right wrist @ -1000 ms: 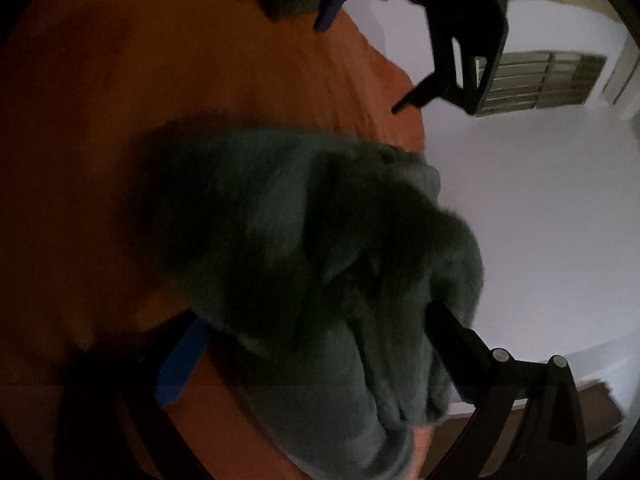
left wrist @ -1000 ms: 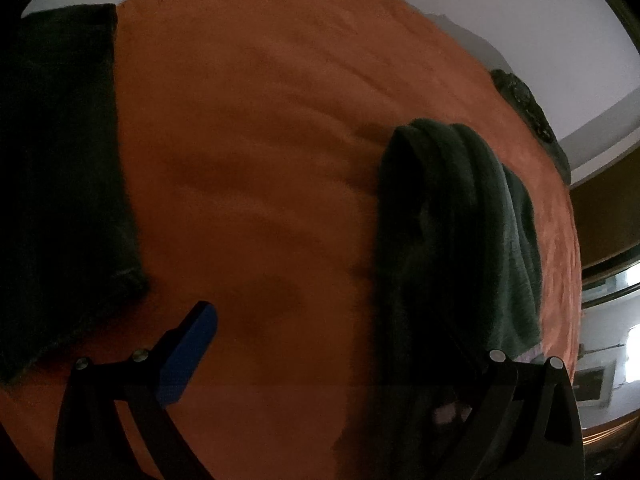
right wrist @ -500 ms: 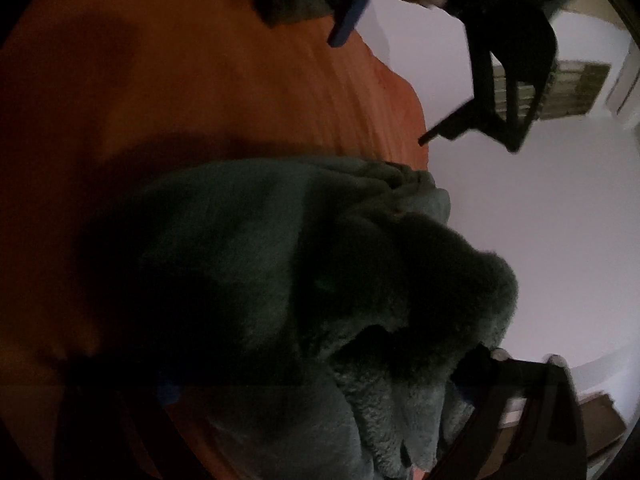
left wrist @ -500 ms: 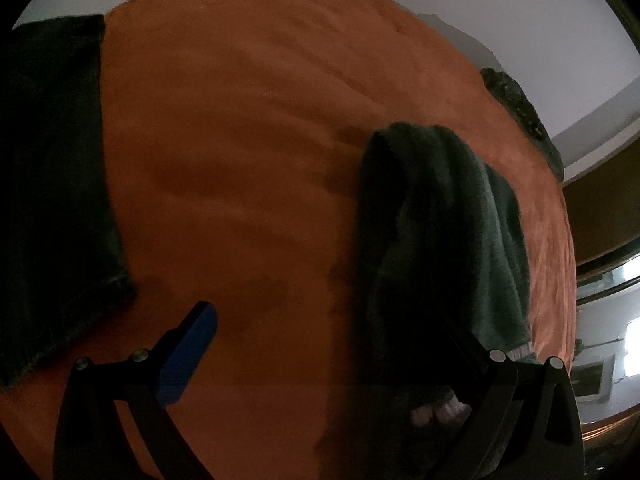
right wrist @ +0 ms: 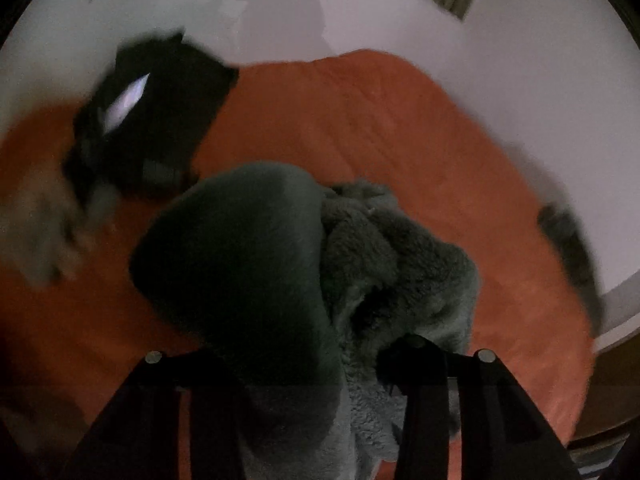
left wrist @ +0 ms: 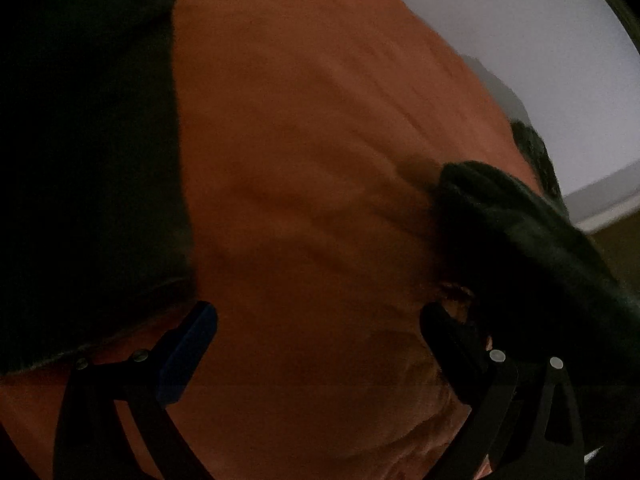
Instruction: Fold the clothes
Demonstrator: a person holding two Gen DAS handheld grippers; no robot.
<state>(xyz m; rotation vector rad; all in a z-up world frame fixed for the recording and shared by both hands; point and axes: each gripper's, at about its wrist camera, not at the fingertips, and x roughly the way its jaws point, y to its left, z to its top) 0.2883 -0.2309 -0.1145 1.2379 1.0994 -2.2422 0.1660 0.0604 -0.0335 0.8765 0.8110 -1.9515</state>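
On the orange blanket (left wrist: 320, 160), a dark folded garment (left wrist: 88, 160) lies at its left side. The left gripper (left wrist: 320, 320) hangs above the blanket's middle, jaws spread and empty. The right gripper (right wrist: 304, 354), jaws just closing, pinches the green fleece garment (right wrist: 280, 264), bunched above the blanket.

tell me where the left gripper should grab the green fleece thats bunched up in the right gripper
Probably the rounded fold of the green fleece, which bulges toward the left gripper. Come in from that side with the jaws wide, as the fold is thick. The right gripper, whose jaws have just been closing, already grips the bunch.
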